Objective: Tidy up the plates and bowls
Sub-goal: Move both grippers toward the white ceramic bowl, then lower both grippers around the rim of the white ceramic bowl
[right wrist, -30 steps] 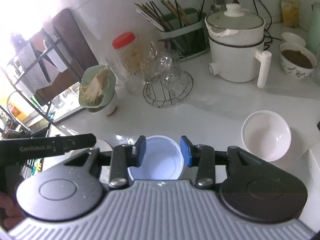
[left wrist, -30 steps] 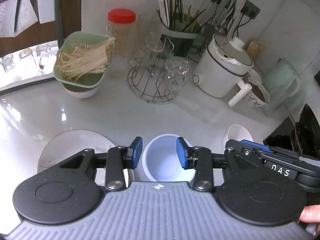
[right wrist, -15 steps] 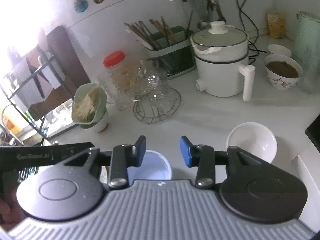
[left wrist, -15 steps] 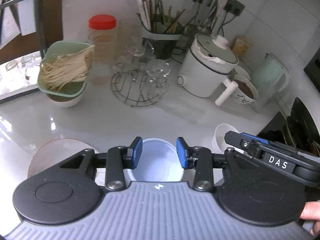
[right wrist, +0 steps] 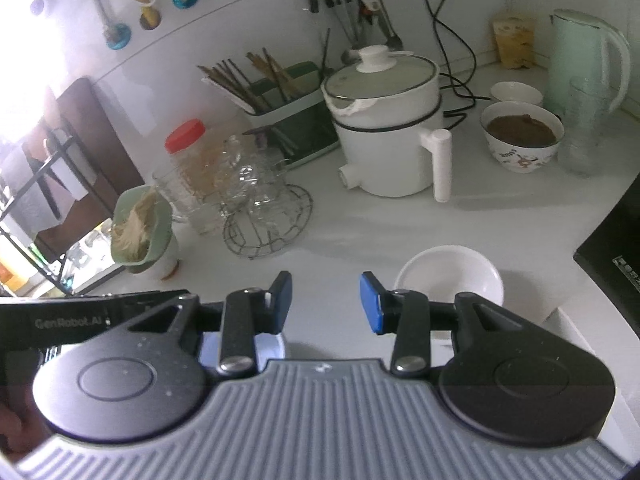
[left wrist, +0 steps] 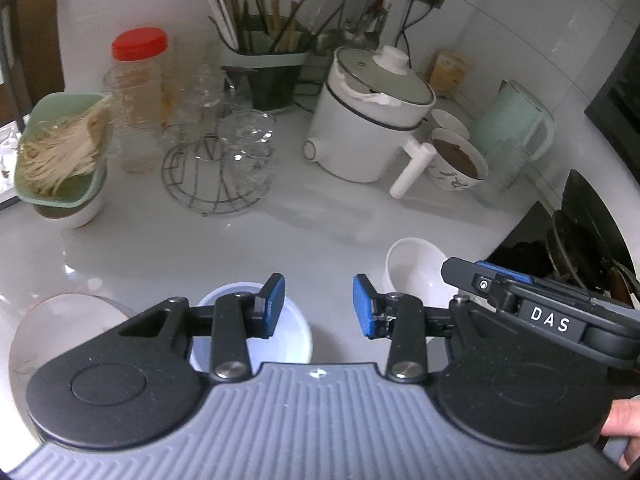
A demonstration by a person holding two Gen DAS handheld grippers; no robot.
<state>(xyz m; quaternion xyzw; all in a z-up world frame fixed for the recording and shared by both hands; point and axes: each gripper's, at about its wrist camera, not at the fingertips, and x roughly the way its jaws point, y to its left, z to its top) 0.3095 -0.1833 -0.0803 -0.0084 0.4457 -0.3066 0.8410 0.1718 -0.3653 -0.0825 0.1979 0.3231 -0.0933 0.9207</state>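
Bowls sit near my jaws on the white counter (left wrist: 304, 224): a pale blue bowl (left wrist: 288, 340) under my left gripper (left wrist: 319, 306), a white bowl (right wrist: 448, 280) just right of my right gripper (right wrist: 326, 302), both grippers' jaws parted and holding nothing.

On the counter I count one plate (left wrist: 60, 320), two empty bowls, pale blue (left wrist: 296, 332) and white (right wrist: 448, 276), two more bowls by one kettle (right wrist: 580, 60), one cooker pot (right wrist: 384, 136), one red-lidded jar (left wrist: 138, 96).
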